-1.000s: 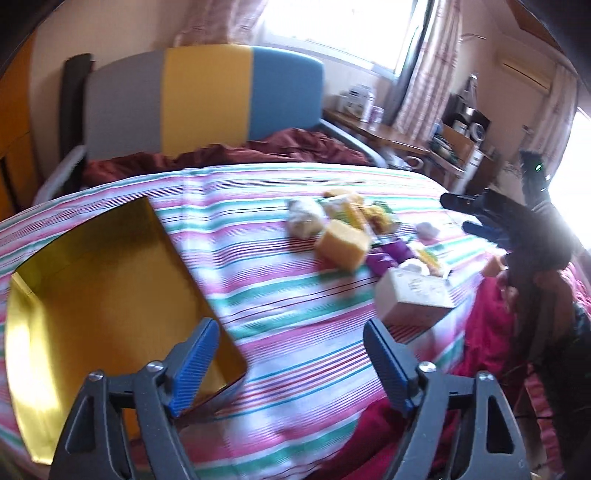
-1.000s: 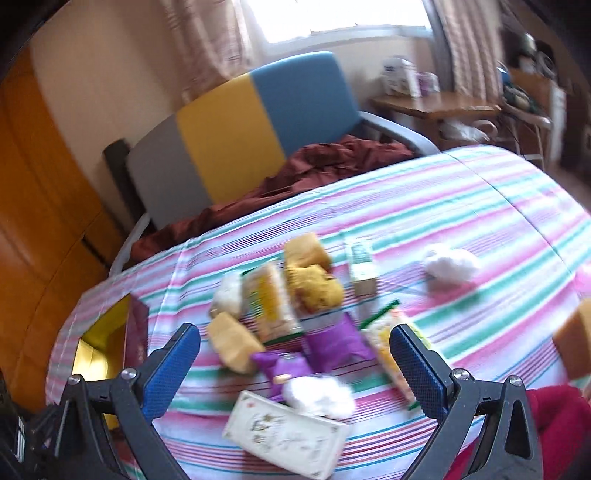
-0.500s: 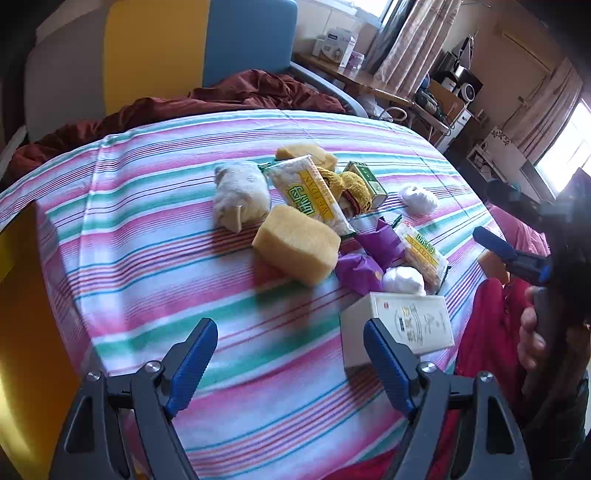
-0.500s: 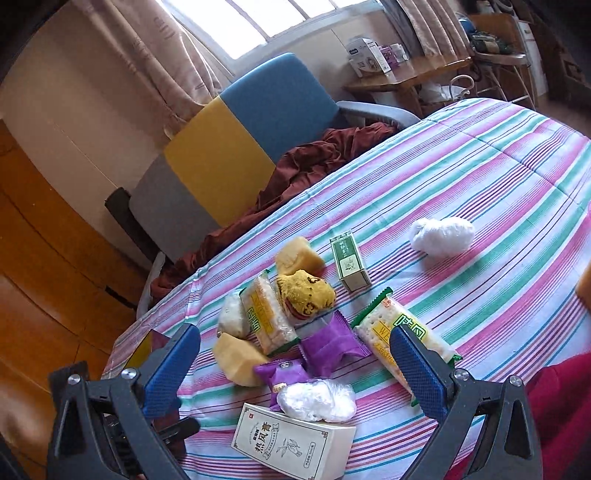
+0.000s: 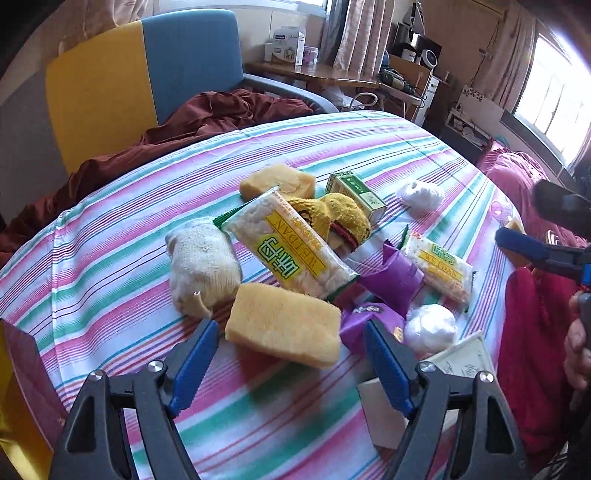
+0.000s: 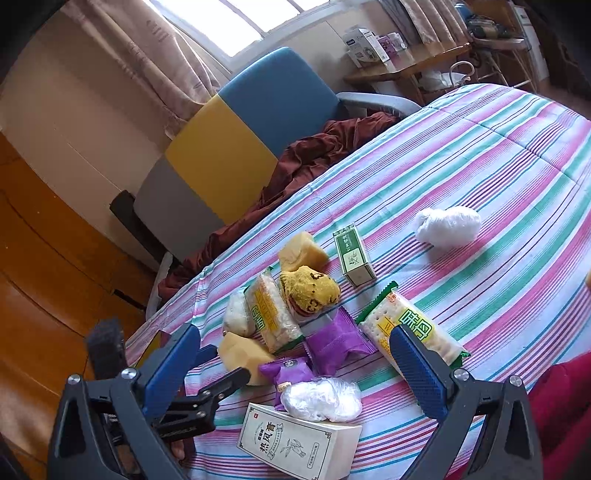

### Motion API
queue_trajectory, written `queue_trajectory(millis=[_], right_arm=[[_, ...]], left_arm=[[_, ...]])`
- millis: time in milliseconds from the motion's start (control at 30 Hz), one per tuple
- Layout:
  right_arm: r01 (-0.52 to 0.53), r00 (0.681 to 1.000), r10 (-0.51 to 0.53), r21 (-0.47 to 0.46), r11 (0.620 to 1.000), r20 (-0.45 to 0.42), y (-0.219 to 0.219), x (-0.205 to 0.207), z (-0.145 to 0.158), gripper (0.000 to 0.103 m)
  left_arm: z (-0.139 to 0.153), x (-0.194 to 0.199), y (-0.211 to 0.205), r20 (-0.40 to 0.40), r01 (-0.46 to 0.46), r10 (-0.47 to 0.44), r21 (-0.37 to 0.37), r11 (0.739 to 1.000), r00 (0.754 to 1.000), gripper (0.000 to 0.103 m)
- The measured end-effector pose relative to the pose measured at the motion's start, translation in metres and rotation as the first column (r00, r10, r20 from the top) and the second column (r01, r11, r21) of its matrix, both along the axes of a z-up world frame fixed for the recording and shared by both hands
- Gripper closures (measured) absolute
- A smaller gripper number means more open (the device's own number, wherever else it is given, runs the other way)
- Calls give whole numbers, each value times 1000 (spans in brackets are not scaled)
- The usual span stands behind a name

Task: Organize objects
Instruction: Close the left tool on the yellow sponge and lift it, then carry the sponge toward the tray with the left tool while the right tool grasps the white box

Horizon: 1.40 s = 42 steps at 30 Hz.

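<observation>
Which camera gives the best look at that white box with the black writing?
The right wrist view: the white box lies whole, its printed top readable. In the left wrist view the left tongs hide much of it.

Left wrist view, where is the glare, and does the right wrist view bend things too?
Left wrist view: the window at upper right is blown out white, with dark corners around the fisheye circle. Right wrist view: the top window is overexposed, and the striped tablecloth bulges into a curve; the foreground stays sharp.
</observation>
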State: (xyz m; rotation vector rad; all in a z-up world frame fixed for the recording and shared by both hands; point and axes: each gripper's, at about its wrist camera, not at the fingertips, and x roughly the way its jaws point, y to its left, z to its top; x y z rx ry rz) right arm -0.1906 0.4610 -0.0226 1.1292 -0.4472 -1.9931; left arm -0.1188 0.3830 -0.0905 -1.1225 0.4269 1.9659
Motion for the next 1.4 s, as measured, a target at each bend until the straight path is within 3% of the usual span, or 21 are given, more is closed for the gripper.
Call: queue_trajectory(millis=[100, 200, 300, 467, 600, 767, 967, 1200, 1267, 1400], right_arm=[[-3, 1000, 3, 7, 1000, 4, -1, -2, -1, 0], [-6, 1000, 6, 19, 1000, 10, -2, -3, -2, 0], [-19, 1000, 19, 36, 999, 15, -5, -3, -3, 0], [-33, 999, 32, 55, 998, 18, -7, -4, -4, 0], [-46, 999, 45, 69, 997, 24, -9, -3, -5, 0], [-85, 996, 82, 97, 992, 37, -16, -3, -8, 0], [-182, 982, 172, 153, 971, 72, -32, 1, -14, 0], [-374, 927, 352, 272, 887, 126, -63, 20, -26, 0], [-428, 904, 396, 316, 847, 162, -72, 26, -31, 0], [-540, 840, 504, 418, 731, 203, -92, 57, -41, 0]], left_arm=[[-14, -10, 4, 36, -9, 9, 0, 1000, 999, 40], [-14, -14, -7, 75, -43, 38, 67, 997, 996, 44], [-13, -8, -25, 96, -87, 77, 103, 991, 992, 44], [1, 23, -55, 51, -109, 104, 123, 986, 993, 44], [8, 57, -72, 18, -67, 65, 122, 990, 998, 44], [-4, 100, -79, 9, -9, 9, 80, 997, 1000, 44], [-8, 103, -80, 9, -28, 27, 90, 996, 1000, 44], [-10, 104, -84, 12, -38, 37, 111, 993, 999, 44], [-10, 104, -86, 11, -41, 40, 118, 992, 999, 43], [-13, 104, -89, 20, -46, 44, 132, 990, 999, 43]])
